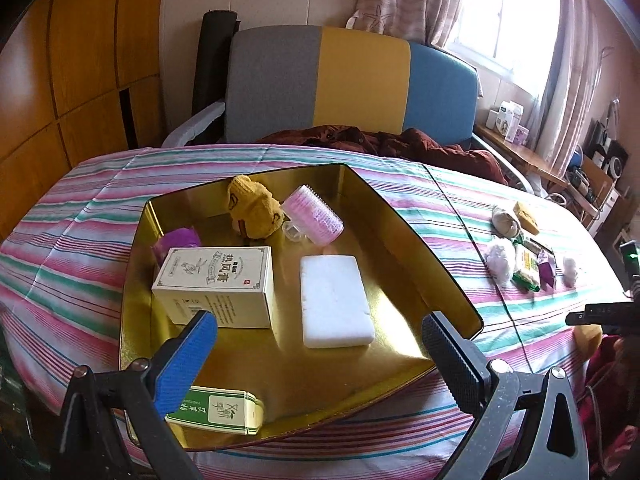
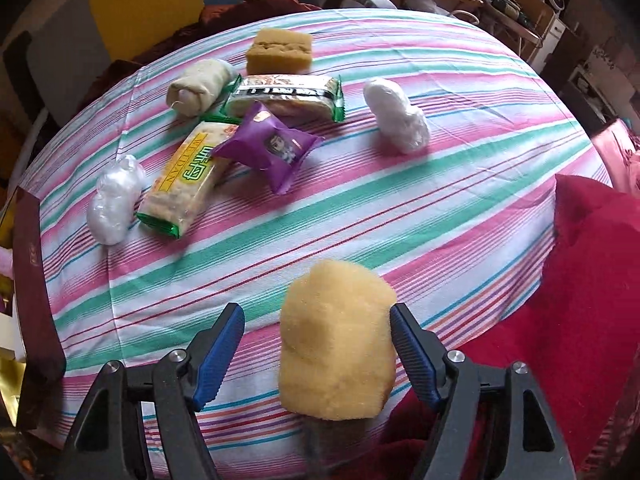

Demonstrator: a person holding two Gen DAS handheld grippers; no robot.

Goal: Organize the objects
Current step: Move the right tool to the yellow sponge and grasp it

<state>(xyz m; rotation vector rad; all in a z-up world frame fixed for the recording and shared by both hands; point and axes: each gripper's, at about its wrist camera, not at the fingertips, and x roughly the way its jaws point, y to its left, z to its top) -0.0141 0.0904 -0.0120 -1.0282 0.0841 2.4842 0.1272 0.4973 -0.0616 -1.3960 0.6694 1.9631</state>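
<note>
On the striped tabletop [image 2: 360, 208], at six o'clock in your right wrist view, the pale yellow sponge [image 2: 336, 344] sits between the jaws of your right gripper [image 2: 318, 350]; the right pad touches its side, the left pad stands clear, so you have no grip on it. Risk: close off-centre and the soft sponge may squash and tip out sideways. Your left gripper [image 1: 320, 344] hangs released over the gold tray [image 1: 460, 304], holding nothing. Count on the cloth: two snack bars [image 2: 180, 188], one purple packet [image 2: 268, 148], two white wrapped bundles [image 2: 396, 116], one rolled cloth [image 2: 198, 88], one tan sponge block [image 2: 280, 50] at twelve o'clock. In the tray: one cream box [image 1: 216, 284], one white foam block [image 1: 334, 300], one pink roller [image 1: 314, 216], one yellow knit toy [image 1: 252, 208], one green-label box [image 1: 220, 410], one purple item, partly hidden.
</note>
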